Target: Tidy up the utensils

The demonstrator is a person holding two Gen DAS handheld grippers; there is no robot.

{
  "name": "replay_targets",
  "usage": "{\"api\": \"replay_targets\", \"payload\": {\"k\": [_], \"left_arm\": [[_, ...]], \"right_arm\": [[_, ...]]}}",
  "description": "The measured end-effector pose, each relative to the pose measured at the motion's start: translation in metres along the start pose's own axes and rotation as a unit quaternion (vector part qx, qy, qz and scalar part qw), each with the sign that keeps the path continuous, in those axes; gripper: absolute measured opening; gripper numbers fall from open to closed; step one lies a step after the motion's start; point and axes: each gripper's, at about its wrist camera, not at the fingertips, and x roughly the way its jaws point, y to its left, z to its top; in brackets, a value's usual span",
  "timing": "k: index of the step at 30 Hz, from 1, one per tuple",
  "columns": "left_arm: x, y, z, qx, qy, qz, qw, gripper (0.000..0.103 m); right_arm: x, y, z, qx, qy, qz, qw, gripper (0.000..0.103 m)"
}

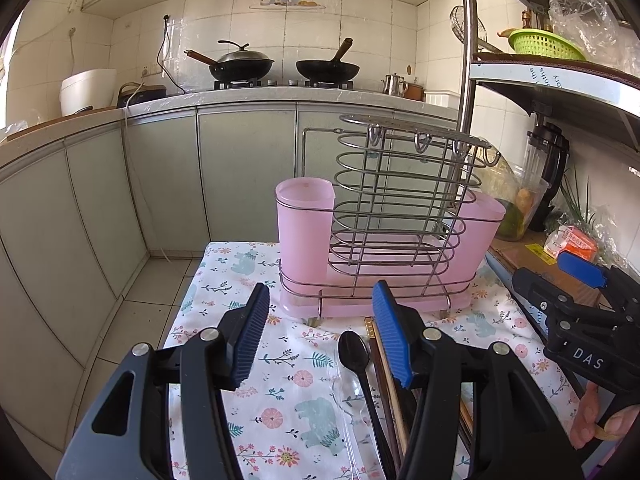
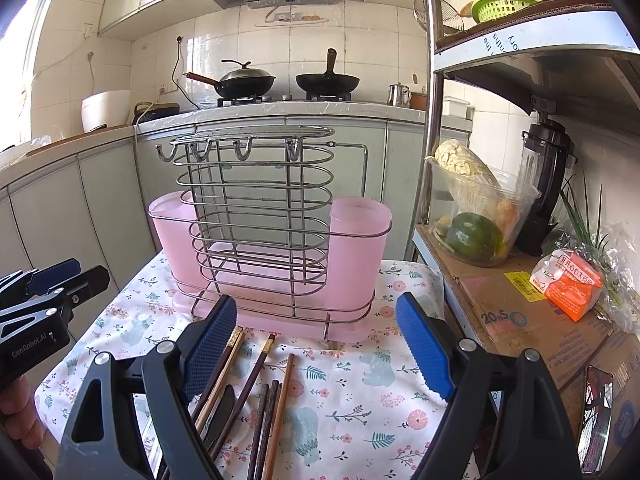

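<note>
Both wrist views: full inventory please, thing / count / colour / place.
utensil rack: 1, steel wire with pink plastic cups and tray, back of the table, cups look empty
tablecloth: 1, white floral, covers the table
chopsticks: several, brown, lying loose on the cloth in front of the rack
black spoon: 1, on the cloth beside the chopsticks
woks: 2, black, on the stove, left one lidded
kettle: 1, steel, right of the stove
green basket: 1, upper shelf
blender: 1, black, lower shelf
orange carton: 1, lower shelf
left gripper: open, empty
right gripper: open, empty
</note>
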Motion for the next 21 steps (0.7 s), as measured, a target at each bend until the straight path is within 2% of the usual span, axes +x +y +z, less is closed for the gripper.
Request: {"api": "replay_targets", "payload": {"k": [21], "left_arm": [[-0.0035,-0.0031,0.0015,0.002,-0.002,0.000,1.0000,0.054]], "right_arm": [[-0.0047,-0.0003,0.0032,-0.001,-0.007,-0.001,1.000,0.081]]}}
